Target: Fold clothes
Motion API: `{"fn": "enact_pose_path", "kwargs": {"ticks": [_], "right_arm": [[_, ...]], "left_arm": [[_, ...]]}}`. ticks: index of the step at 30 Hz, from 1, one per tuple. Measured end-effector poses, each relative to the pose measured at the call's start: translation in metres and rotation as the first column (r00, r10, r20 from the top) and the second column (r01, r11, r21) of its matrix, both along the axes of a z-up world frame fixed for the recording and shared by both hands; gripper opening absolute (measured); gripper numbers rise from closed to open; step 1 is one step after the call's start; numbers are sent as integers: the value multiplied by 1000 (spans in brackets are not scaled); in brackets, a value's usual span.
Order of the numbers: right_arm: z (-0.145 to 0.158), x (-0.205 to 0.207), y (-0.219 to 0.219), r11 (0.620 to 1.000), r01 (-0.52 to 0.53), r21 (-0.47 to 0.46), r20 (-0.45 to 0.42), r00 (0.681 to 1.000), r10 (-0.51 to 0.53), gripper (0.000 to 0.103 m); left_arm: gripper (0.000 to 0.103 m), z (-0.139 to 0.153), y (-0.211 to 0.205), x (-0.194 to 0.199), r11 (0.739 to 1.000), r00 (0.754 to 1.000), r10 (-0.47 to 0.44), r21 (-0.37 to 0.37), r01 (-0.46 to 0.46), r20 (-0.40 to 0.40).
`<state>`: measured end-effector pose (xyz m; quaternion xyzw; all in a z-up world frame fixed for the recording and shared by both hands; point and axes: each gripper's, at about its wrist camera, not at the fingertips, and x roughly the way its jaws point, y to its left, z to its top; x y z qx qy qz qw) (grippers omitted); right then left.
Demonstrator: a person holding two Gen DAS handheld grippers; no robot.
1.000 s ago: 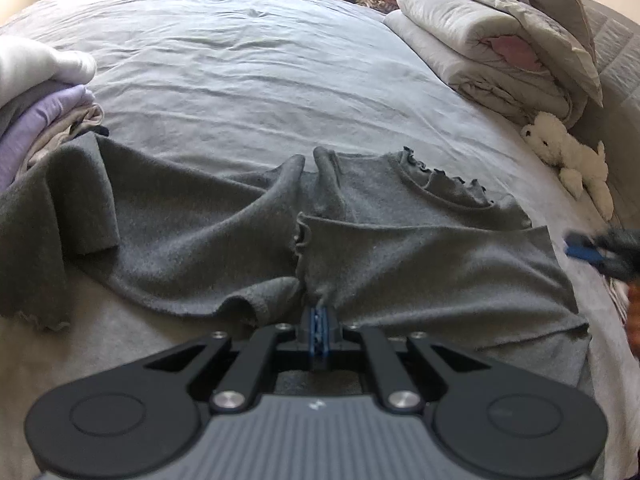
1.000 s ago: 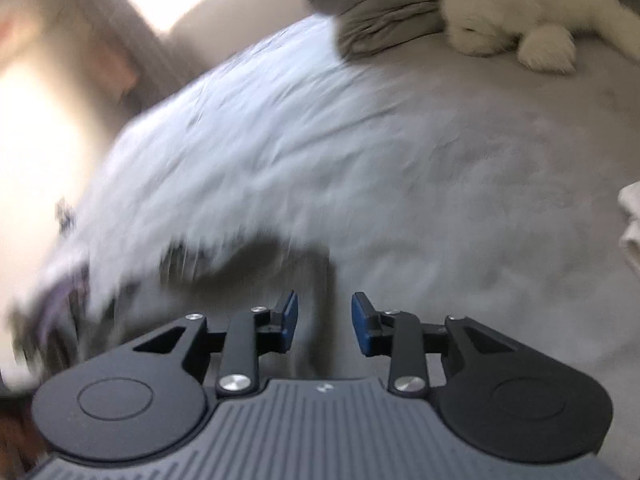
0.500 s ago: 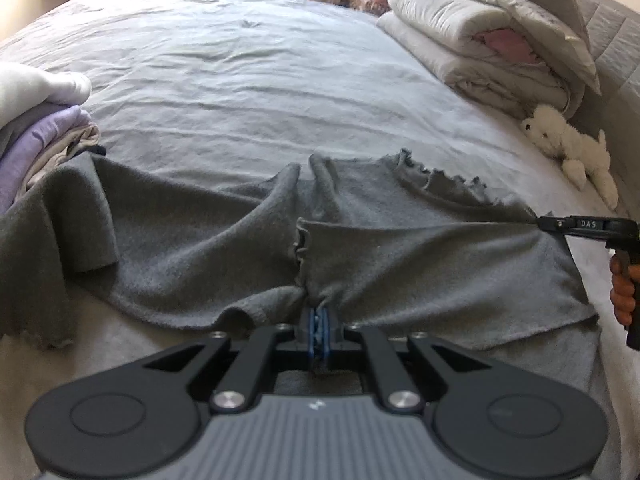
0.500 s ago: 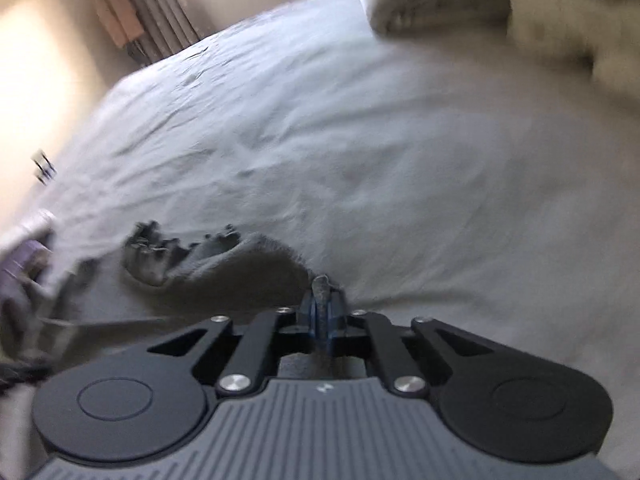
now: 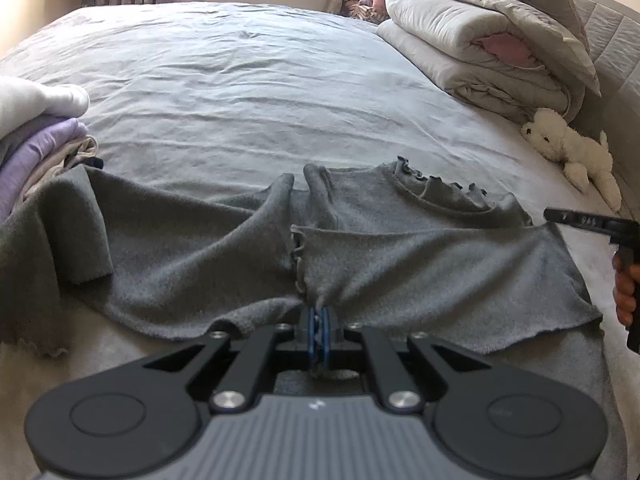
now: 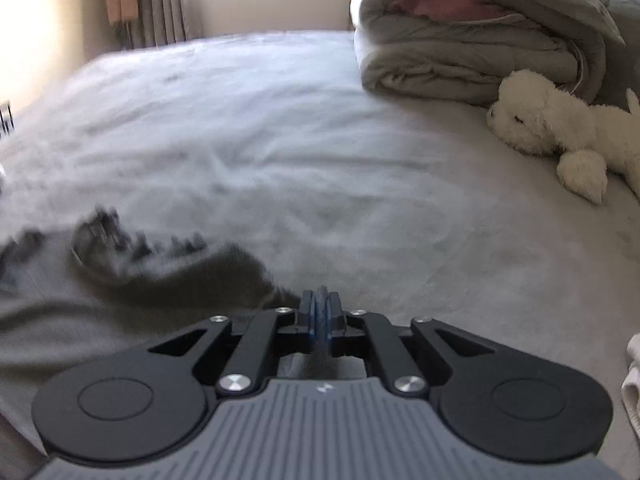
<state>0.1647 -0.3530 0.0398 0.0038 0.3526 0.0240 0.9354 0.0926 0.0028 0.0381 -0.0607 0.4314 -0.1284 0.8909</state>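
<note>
Grey top (image 5: 400, 248) is lying spread across the near edge of the bed (image 5: 240, 80), frilled collar away from the camera, one sleeve folded over the body. Left gripper (image 5: 319, 320) is clamping the top's near hem, jaws pressed together on a pinch of fabric. Right gripper (image 6: 320, 312) is sitting at the top's right shoulder corner; its jaws have just been easing apart a little, but grey cloth is between the pads and they are gripping it. Seen from the left wrist, the right gripper (image 5: 576, 220) is touching that corner just right of the collar, with a hand (image 5: 625, 292) on its handle. Folded stack (image 5: 36, 128) is sitting left of the top, partly overlapped by the other sleeve. Plush toy (image 6: 560, 128) and duvet (image 6: 472, 40) are lying well beyond the top, to its right.
</note>
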Motion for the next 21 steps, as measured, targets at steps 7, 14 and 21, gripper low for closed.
{"fn": "enact_pose_path", "kwargs": {"ticks": [7, 14, 21], "right_arm": [[18, -17, 20, 999, 21, -33, -3, 1000, -21, 16], [38, -71, 22, 999, 39, -4, -75, 996, -39, 54], [3, -137, -20, 990, 95, 104, -218, 973, -71, 54]], "left_arm": [[24, 23, 28, -1, 999, 997, 47, 1, -47, 63], [33, 24, 22, -7, 1000, 999, -6, -11, 7, 43], [39, 18, 22, -20, 997, 999, -42, 73, 40, 19]]}}
